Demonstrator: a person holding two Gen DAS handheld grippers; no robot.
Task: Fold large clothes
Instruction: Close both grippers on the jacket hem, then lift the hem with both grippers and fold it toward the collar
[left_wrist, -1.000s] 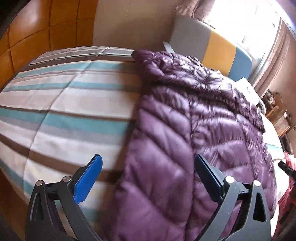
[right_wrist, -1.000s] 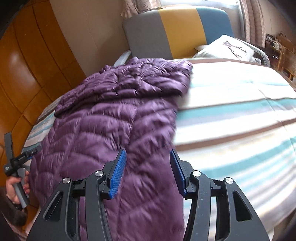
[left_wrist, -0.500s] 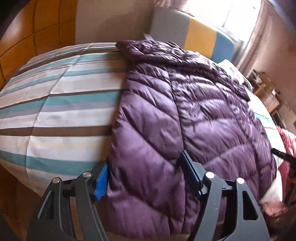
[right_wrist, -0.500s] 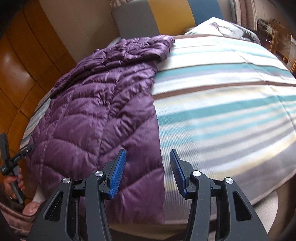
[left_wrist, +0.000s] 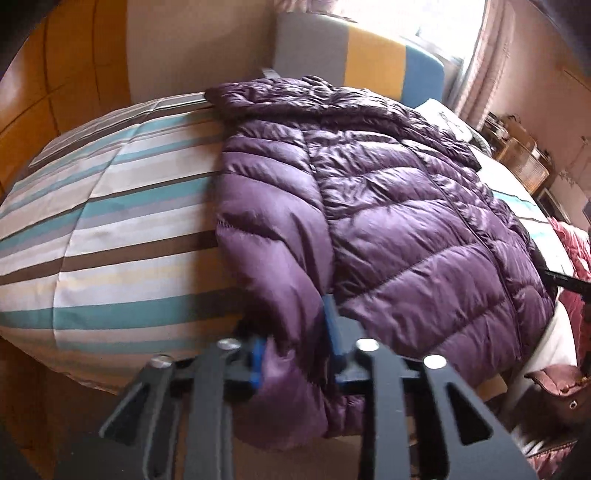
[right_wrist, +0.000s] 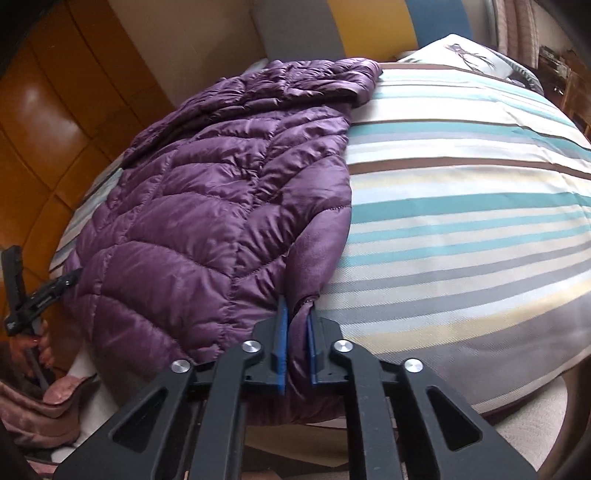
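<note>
Two corners of the purple jacket (left_wrist: 388, 206) sit in our grippers at the near edge of the striped bed (left_wrist: 110, 229): the left gripper (left_wrist: 295, 350) is closing on the left hem corner, the right gripper (right_wrist: 295, 350) is clamped on the right one. From both grips the jacket runs lengthwise away toward the headboard (left_wrist: 373, 64), so we judge any fold must carry the hem forward toward the collar

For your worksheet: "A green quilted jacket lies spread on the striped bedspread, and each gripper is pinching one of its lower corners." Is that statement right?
Not quite: the quilted jacket is purple, not green, as both wrist views show. The rest stands: it lies spread on the striped bedspread, the right gripper is shut on one lower corner, and the left gripper is closing with the other corner pinched between its jaws.
</note>
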